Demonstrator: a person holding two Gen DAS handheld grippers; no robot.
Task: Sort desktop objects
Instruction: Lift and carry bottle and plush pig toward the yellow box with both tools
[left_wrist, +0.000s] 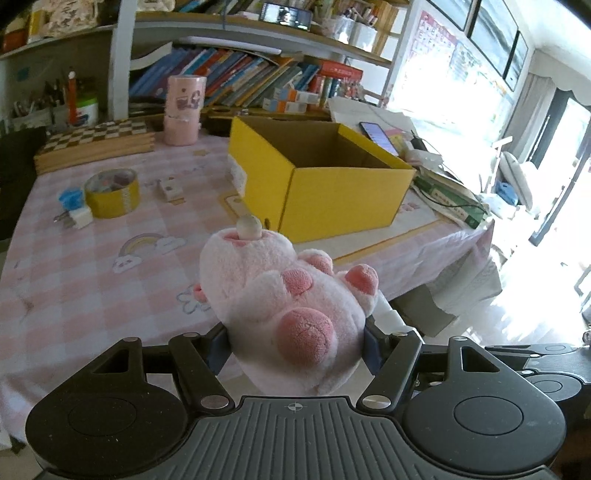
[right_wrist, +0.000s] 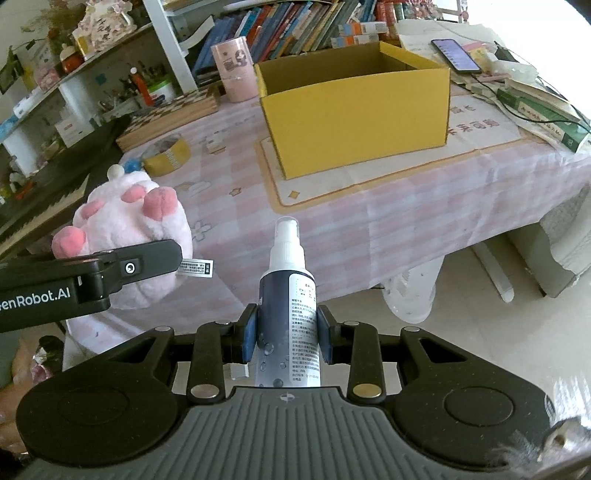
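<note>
Pink-checked surface (right_wrist: 369, 221) ahead, yellow cardboard box (right_wrist: 354, 110) open beyond both tools; left tool (left_wrist: 295, 345) clenched on pink plush toy (left_wrist: 284, 306); right tool (right_wrist: 287, 332) clamped on spray bottle (right_wrist: 288, 295); best carried clear over rim, lowered inside, then released.

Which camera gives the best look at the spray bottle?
The right wrist view: the spray bottle stands upright between the right gripper's fingers, label and white nozzle visible. The left wrist view shows at most a white tip beside the plush toy.
</note>
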